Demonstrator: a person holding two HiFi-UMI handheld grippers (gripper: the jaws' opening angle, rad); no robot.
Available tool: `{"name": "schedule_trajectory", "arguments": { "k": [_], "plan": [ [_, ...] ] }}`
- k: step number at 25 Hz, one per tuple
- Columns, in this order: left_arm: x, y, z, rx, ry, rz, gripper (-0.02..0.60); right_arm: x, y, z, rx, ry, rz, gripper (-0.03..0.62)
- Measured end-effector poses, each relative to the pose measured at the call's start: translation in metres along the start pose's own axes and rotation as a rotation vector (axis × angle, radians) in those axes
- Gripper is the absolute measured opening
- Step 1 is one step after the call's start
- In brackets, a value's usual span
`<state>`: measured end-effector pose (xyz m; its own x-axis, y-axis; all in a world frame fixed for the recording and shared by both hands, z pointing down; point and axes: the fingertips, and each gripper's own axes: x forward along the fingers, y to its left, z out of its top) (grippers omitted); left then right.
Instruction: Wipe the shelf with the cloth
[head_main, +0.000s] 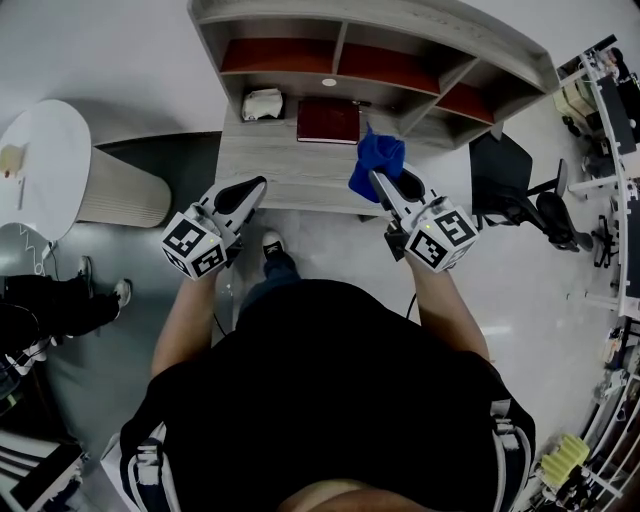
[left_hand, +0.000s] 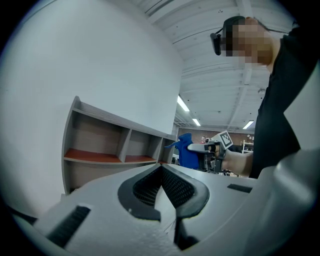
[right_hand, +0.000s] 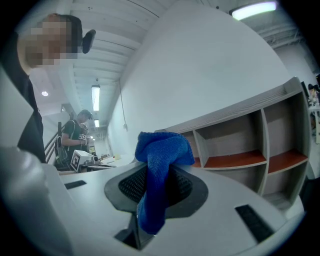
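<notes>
The wooden shelf (head_main: 380, 40) with red-brown boards stands on the far side of a grey desk (head_main: 290, 165); it also shows in the left gripper view as shelf (left_hand: 107, 145) and in the right gripper view as shelf (right_hand: 250, 145). My right gripper (head_main: 380, 178) is shut on a blue cloth (head_main: 377, 160), held above the desk's right part; the cloth (right_hand: 159, 175) bunches out between the jaws and hangs down. My left gripper (head_main: 250, 190) is shut with nothing in it, at the desk's front edge; its jaws meet in the left gripper view (left_hand: 161, 172).
A dark red book (head_main: 328, 120) and a crumpled white cloth (head_main: 263, 104) lie on the desk below the shelf. A black office chair (head_main: 520, 190) stands at the right, a white round table (head_main: 45, 165) at the left. Another person (right_hand: 75, 135) stands far off.
</notes>
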<state>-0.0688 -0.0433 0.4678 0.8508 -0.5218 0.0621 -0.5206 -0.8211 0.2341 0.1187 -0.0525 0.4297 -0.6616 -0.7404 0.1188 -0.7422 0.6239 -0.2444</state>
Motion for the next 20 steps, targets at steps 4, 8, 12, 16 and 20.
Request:
{"name": "schedule_trajectory", "arguments": {
  "k": [4, 8, 12, 16, 20],
  "plan": [
    [0.001, 0.003, -0.006, -0.010, 0.005, -0.002, 0.017, 0.003, -0.001, -0.004, 0.013, 0.010, -0.001, 0.081],
    [0.001, 0.006, -0.008, -0.021, 0.009, -0.001, 0.017, 0.007, -0.002, -0.004, 0.022, 0.013, -0.001, 0.081],
    [0.003, 0.017, -0.007, -0.025, 0.013, 0.005, 0.017, 0.017, -0.007, -0.005, 0.014, 0.021, -0.005, 0.081],
    [0.007, 0.038, -0.002, -0.022, 0.018, 0.014, 0.017, 0.032, -0.011, -0.003, 0.014, 0.027, -0.005, 0.081],
    [0.016, 0.058, 0.006, -0.013, 0.026, -0.002, 0.017, 0.056, -0.020, 0.004, 0.015, 0.024, -0.004, 0.081]
  ]
}}
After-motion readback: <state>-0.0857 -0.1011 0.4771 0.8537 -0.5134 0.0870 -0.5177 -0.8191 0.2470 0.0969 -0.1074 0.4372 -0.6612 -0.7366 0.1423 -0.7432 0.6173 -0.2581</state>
